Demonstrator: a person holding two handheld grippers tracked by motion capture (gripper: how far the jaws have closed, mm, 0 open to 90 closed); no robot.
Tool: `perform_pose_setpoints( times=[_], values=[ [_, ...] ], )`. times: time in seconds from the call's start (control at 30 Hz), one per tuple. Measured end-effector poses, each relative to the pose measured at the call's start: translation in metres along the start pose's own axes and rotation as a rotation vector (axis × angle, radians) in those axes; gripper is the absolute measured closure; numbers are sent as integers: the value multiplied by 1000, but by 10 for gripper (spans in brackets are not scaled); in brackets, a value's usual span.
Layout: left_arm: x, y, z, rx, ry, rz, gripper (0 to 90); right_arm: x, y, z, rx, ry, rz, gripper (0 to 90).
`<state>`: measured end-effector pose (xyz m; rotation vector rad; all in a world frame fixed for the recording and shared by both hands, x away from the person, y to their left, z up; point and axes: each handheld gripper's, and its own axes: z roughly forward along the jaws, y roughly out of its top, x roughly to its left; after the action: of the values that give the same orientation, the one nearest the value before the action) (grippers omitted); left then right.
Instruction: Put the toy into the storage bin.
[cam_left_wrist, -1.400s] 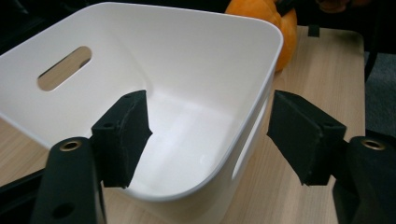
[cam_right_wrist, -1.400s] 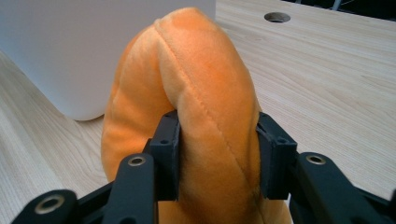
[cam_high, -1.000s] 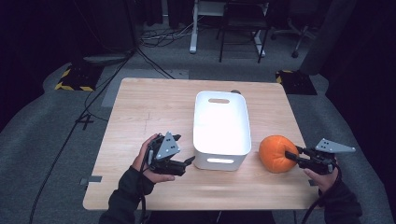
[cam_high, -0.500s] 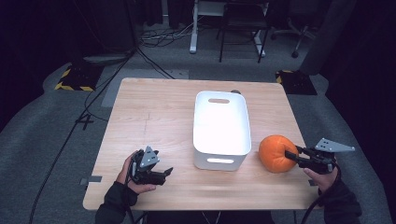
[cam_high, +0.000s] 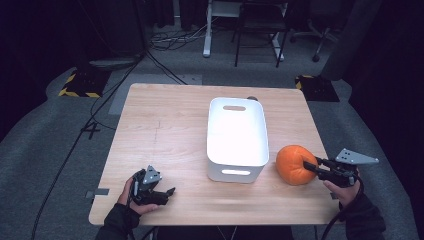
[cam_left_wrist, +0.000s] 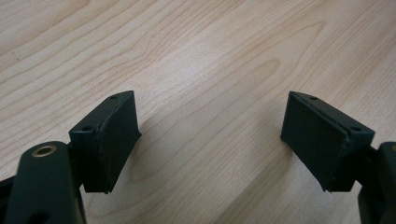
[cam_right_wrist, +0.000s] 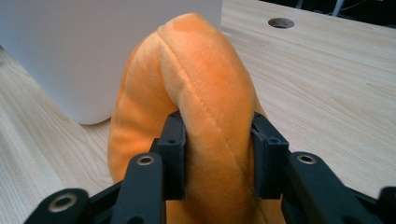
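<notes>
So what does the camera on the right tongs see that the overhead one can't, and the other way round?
The right gripper view gives the close-up: the jaws of the right tongs pressed into a fold of the orange plush toy, its stitched seam clear, plus a round hole in the tabletop. The high view gives the layout: the left tongs, open, near the table's front left corner, the whole white bin with its handle slots, and the floor cables. Both show the toy beside the bin on the wooden table.

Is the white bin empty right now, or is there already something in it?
Empty. The high view looks straight into the white bin and shows only its bare white floor; the orange plush sits outside, on the table beside its right wall.
</notes>
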<state>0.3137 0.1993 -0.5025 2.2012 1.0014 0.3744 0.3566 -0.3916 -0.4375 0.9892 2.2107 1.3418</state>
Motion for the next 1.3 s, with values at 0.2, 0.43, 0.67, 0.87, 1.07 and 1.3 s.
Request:
perform_pose_setpoints(
  times=[0.2, 0.43, 0.67, 0.87, 1.07, 1.3],
  values=[
    [0, 0, 0, 5, 5, 0, 177, 5, 3, -4, -14, 7, -23, 665],
    [0, 0, 0, 2, 8, -2, 173, 9, 10, -7, -44, -16, -28, 674],
    [0, 0, 1, -1, 8, 4, 172, 8, 20, -13, -98, -27, -27, 675],
    [0, 0, 0, 4, 6, -3, 172, 8, 28, -17, -115, -36, -30, 675],
    [0, 0, 0, 3, 6, -3, 172, 7, 35, -21, -124, -41, -27, 675],
    [0, 0, 0, 4, 7, -6, 172, 5, 49, -25, -135, -50, -43, 674]
  ],
)
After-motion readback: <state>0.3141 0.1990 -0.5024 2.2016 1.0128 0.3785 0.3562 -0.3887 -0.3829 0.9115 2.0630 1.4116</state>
